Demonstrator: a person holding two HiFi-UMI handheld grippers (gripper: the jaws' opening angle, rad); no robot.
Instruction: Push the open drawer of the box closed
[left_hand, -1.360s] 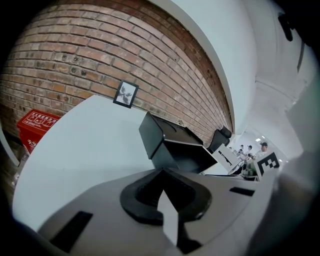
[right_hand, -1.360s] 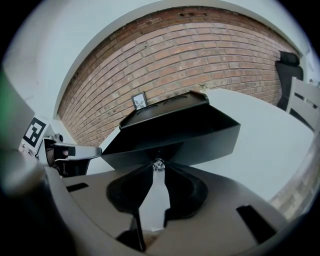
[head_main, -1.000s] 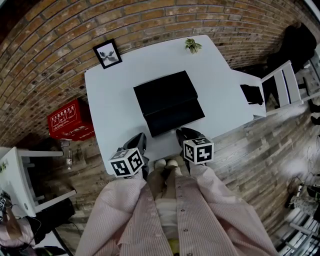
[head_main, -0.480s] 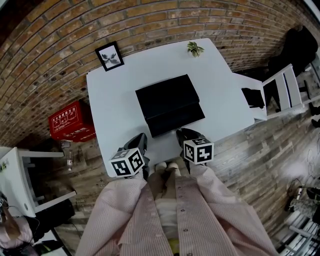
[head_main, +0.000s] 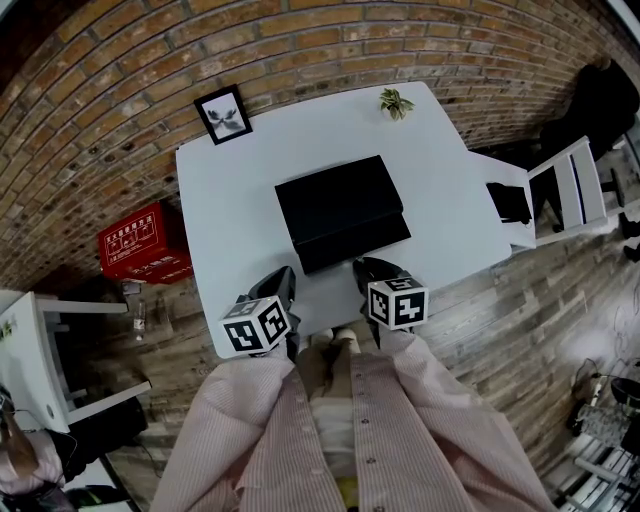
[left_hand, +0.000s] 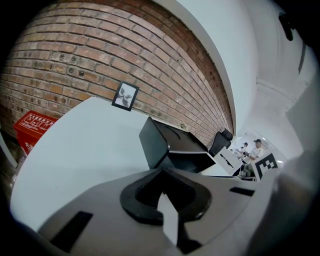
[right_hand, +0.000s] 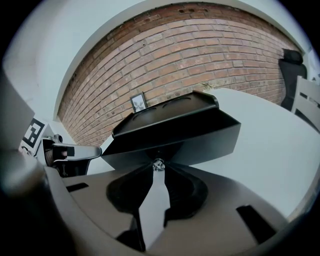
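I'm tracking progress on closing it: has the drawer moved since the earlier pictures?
Yes. In the right gripper view the drawer has slid further back into the box, which stays put; less of it sticks out now.

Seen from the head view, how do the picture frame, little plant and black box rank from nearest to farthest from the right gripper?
1. black box, just ahead of the right gripper.
2. little plant, far side, rightward.
3. picture frame, far left corner.
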